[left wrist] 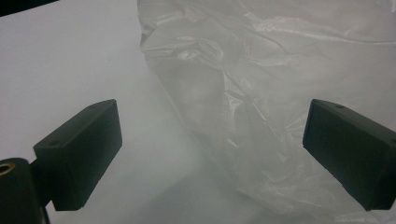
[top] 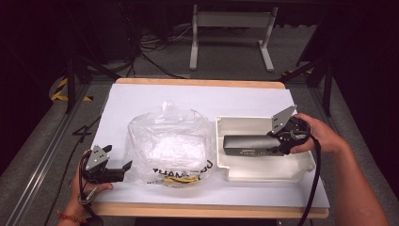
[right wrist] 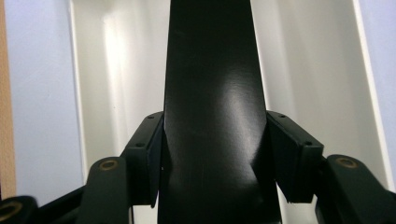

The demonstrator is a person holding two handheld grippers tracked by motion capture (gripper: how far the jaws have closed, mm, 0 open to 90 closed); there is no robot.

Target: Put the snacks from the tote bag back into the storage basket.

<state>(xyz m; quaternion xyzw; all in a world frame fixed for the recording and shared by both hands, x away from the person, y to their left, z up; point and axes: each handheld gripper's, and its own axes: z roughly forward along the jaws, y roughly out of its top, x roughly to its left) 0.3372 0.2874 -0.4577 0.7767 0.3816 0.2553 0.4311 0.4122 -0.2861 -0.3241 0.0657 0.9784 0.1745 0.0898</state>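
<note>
On the white tabletop a crumpled clear plastic bag lay left of a white tray, over which the right claw clamped a long black bar, while the left claw gaped empty just beside the bag's near-left edge.

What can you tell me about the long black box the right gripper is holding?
The black box is a long, slim, dark rectangular bar with a smooth, slightly glossy top and faint small print on its near side. It lies lengthwise over the white tray, with the right gripper clamped on the sides of its right end.
</note>
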